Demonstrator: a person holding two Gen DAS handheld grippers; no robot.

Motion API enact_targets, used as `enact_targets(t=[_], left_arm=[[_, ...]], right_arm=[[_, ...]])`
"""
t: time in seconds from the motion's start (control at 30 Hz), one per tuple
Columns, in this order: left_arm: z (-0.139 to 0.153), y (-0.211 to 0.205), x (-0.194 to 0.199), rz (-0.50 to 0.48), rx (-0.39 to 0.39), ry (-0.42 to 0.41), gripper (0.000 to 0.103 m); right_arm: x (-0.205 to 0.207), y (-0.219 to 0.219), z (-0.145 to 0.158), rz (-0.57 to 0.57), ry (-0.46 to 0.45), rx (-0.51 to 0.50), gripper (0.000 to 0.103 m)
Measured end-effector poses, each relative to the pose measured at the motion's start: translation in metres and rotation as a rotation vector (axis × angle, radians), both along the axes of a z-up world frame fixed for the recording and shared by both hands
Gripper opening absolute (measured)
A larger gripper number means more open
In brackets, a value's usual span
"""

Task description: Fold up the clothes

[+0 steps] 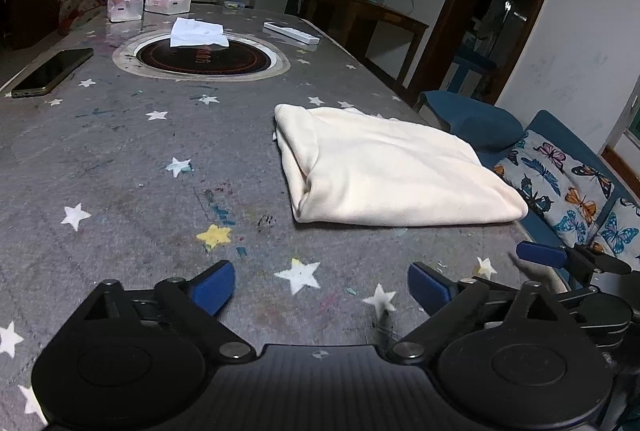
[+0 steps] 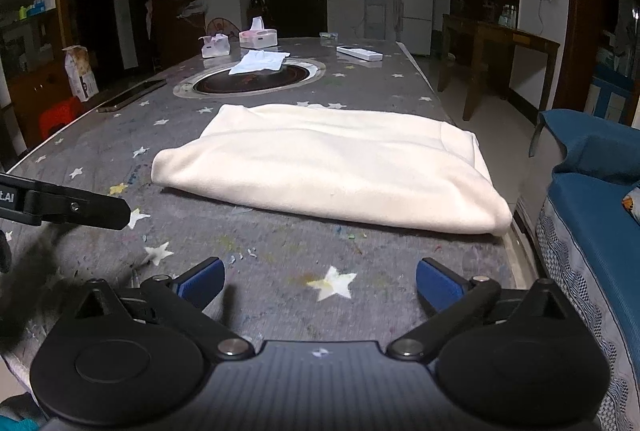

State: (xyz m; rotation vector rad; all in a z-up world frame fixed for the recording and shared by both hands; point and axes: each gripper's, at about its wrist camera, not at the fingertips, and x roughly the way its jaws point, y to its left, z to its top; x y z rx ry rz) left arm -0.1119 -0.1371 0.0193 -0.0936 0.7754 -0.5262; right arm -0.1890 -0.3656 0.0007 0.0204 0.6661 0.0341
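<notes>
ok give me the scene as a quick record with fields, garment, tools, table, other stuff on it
garment: cream garment, folded into a flat bundle, lying near the table's right edge
left tool: open, nothing between its pads, short of the garment
right tool: open, empty, short of the garment
table: grey star-print cover, round inset hob
on hob: white cloth
far end: two tissue boxes, remote
left edge: phone

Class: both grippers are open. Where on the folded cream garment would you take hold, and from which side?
Probably the cream garment by its thick rolled near edge, coming low from the table's near side: that edge faces both grippers and stands proud enough for fingers to pinch.
</notes>
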Motion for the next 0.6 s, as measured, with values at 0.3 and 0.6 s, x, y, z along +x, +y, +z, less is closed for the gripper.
enact_targets(t=[0.3, 0.6], left_arm=[[-0.0009, -0.0041, -0.0082, -0.005, 0.031, 0.001, 0.103], [-0.0029, -0.0081, -0.009, -0.008, 0.055, 0.011, 0.103]], right_arm=[[-0.0038, 0.0023, -0.006, -0.018, 0.026, 0.002, 0.103], [-0.0031, 0.006, -0.0079, -0.026, 0.029, -0.016, 0.103]])
